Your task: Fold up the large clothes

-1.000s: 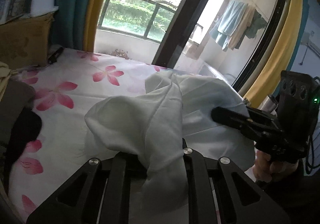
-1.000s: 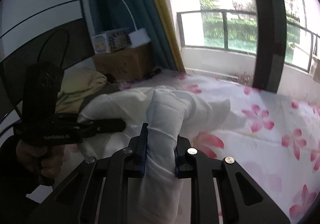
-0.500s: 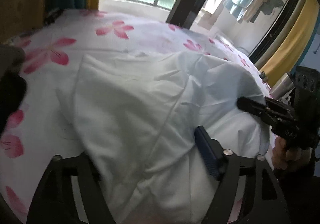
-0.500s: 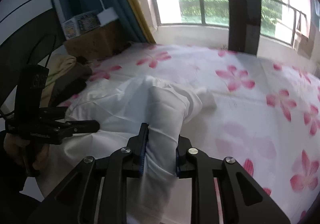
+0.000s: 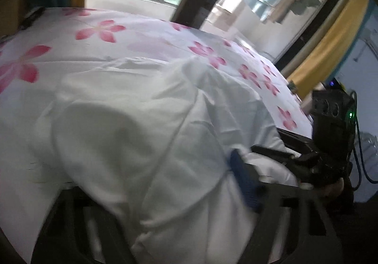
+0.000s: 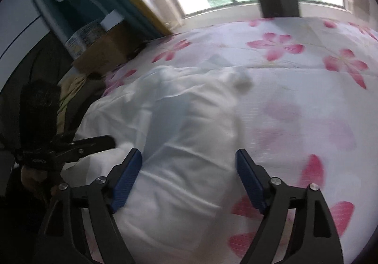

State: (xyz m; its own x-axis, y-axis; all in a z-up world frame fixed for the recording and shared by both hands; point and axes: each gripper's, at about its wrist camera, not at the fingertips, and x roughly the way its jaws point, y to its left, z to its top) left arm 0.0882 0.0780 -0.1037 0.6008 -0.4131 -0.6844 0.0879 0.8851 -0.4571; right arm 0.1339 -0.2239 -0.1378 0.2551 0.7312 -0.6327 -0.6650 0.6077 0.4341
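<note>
Release after laying the fold: white garment (image 6: 189,136) down on floral bedspread (image 6: 307,56).
Right gripper (image 6: 189,176) jaws just opened, apart; left gripper (image 5: 151,193) just narrowing, pads clear. Next likely: regrasp an edge.

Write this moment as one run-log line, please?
left gripper: open, jaws just narrowed, cloth draped between | right gripper: jaws just opened, released | white garment: lying on floral bedsheet

- right gripper (image 6: 189,174) low over the bed, jaws spread wide, just opened up; blue pads (image 6: 127,176) either side of the cloth, not pinching it
- white garment (image 6: 179,136) lies bunched on flowered sheet (image 6: 307,79)
- left gripper (image 6: 94,142) at left edge, held by a hand (image 6: 33,176), tip at the garment's edge
- cardboard box (image 6: 106,51) by curtain, window behind
</note>
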